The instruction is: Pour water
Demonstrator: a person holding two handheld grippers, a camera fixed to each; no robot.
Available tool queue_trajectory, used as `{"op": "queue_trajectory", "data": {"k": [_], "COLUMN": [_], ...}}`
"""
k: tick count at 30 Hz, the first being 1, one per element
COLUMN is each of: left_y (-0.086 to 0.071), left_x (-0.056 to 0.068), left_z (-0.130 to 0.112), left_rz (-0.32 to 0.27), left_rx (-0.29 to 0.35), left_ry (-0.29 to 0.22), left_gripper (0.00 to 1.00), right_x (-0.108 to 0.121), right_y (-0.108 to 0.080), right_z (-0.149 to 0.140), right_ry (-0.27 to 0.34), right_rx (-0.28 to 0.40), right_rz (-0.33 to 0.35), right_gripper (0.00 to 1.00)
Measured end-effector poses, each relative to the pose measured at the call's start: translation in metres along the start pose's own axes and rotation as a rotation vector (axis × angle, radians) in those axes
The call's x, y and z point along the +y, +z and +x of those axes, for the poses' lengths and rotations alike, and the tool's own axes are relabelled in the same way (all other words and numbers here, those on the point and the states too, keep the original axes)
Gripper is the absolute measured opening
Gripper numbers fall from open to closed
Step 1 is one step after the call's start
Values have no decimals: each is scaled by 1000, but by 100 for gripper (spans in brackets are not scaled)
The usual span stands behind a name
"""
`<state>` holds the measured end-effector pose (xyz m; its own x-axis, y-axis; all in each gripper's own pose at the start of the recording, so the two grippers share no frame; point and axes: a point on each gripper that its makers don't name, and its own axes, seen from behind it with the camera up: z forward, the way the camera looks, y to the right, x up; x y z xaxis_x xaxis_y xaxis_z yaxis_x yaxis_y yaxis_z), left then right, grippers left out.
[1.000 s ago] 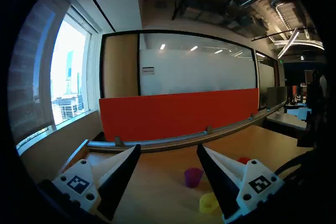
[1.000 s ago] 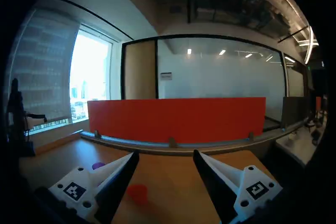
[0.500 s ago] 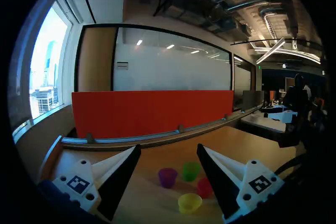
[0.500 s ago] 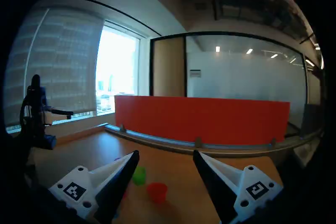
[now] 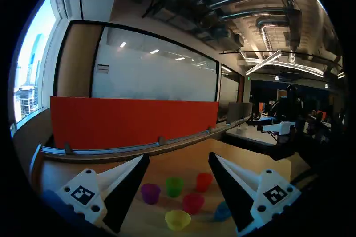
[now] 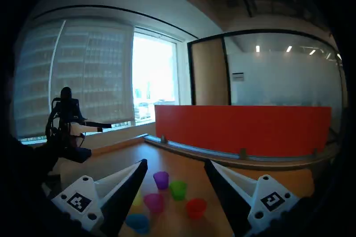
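Swung round since prev. frame, bringing whole cup cluster (image 5: 192, 202) into sight. Holding left claw (image 5: 178, 154) & right claw (image 6: 175, 161) spread wide, empty, above tabletop (image 5: 249, 152) — prob. hovering to pick pourer vs. receiver among cups grouped just ahead, low btwn fingers (image 5: 120, 183).

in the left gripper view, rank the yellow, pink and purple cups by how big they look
1. yellow plastic cup, widest, though nearest the camera
2. pink plastic cup
3. purple plastic cup, barely smaller than the pink, so unsure
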<state>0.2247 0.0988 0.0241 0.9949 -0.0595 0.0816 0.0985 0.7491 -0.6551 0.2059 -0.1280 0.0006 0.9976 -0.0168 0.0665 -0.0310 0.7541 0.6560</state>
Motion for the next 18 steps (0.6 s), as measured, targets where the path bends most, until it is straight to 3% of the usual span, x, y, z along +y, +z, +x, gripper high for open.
{"op": "queue_trajectory", "data": {"k": [11, 18], "left_y": [8, 13], "left_x": [11, 15], "left_z": [-1, -14], "left_rz": [-70, -103], "left_rx": [-13, -44], "left_ry": [26, 31], "left_gripper": [99, 99], "right_x": [-17, -32], "right_y": [4, 7], "right_z": [-10, -29], "right_ry": [-45, -79], "right_rx": [-26, -84], "right_rz": [73, 133], "right_gripper": [99, 99]}}
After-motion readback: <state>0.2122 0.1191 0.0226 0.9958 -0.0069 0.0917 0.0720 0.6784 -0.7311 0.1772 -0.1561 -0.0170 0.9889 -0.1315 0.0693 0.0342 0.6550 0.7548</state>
